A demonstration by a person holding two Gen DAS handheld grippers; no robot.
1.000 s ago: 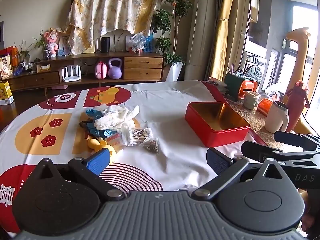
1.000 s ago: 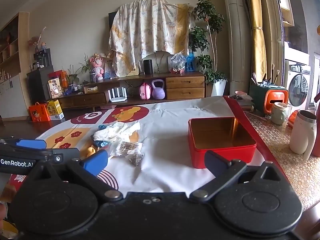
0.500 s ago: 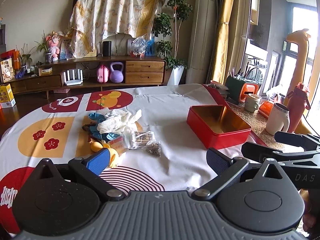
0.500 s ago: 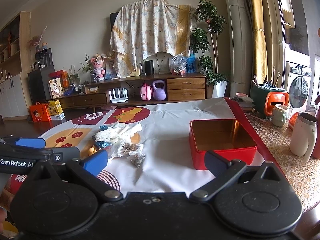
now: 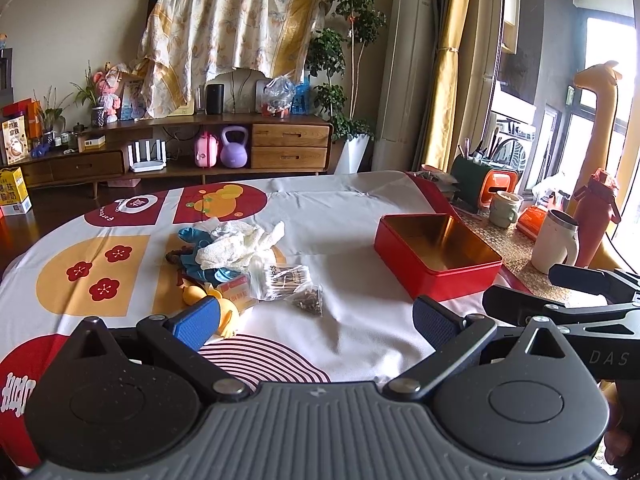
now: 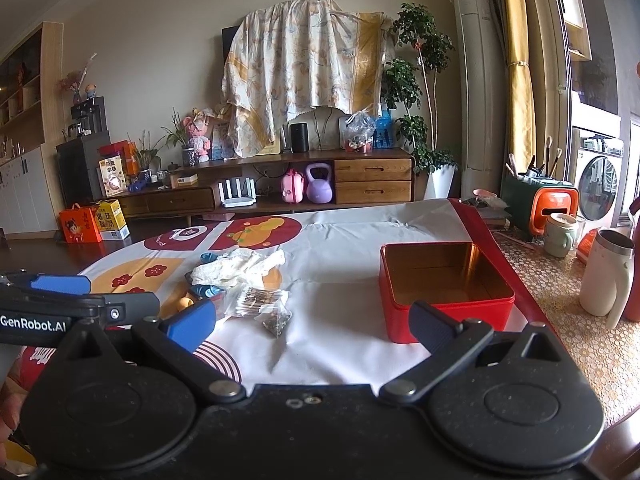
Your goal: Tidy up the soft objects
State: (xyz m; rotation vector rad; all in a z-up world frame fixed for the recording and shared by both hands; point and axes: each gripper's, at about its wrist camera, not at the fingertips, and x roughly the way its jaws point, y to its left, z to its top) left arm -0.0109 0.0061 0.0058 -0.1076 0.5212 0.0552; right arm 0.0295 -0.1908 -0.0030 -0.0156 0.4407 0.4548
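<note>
Left wrist view: I hold my left gripper point(image 5: 316, 322) level above the near edge of the table point(image 5: 360, 320), fingers spread wide, nothing between them. Ahead and left lies the pile of soft things: white cloth point(image 5: 240, 246) on top of blue gloves point(image 5: 200, 268), a yellow toy point(image 5: 208, 300) just beside my left fingertip, two small plastic bags point(image 5: 286, 280) touching the pile. The red tin point(image 5: 436, 260) sits open, well apart to the right. My right gripper's side shows at the right edge.

Right wrist view: my right gripper point(image 6: 312, 320) is also level and low, fingers wide apart, holding nothing. The red tin point(image 6: 444, 280) is just beyond my right finger; the cloth point(image 6: 236, 266) lies ahead left.
</note>
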